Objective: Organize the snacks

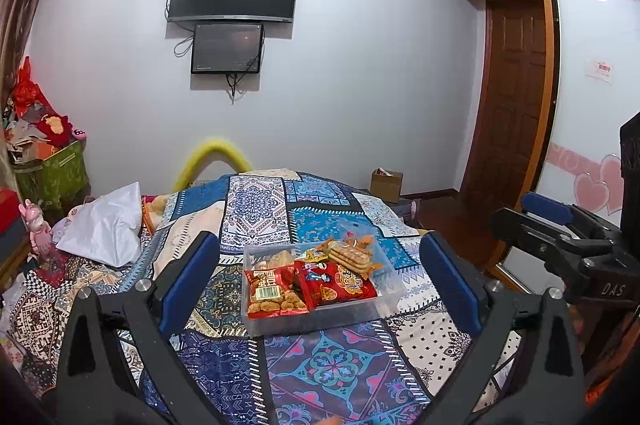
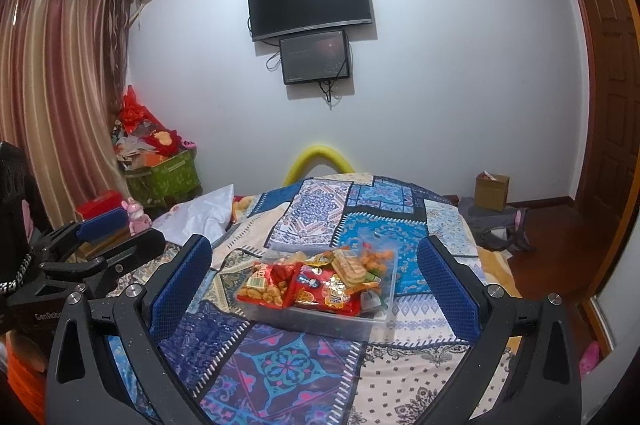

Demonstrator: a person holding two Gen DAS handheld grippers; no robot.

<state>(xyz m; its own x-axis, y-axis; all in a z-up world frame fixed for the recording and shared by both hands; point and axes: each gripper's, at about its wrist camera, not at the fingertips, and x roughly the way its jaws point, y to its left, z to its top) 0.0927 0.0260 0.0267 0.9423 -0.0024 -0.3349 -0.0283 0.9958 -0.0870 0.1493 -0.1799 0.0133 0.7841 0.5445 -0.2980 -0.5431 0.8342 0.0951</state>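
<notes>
My left gripper (image 1: 320, 289) and my right gripper (image 2: 316, 289) both stand wide open, holding nothing, blue pads apart. At frame centre, between the fingers in each view, the clear plastic rectangular box (image 1: 384, 299) (image 2: 380, 321) sits on the patterned patchwork bedspread (image 1: 332, 357) (image 2: 280, 365), filled with red snack packets (image 1: 276, 291) (image 2: 320, 291) and biscuits.

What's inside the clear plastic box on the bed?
Snack packets fill the clear plastic box: two red packets in front, a biscuit pack behind. Whatever lies beneath them is covered.
</notes>
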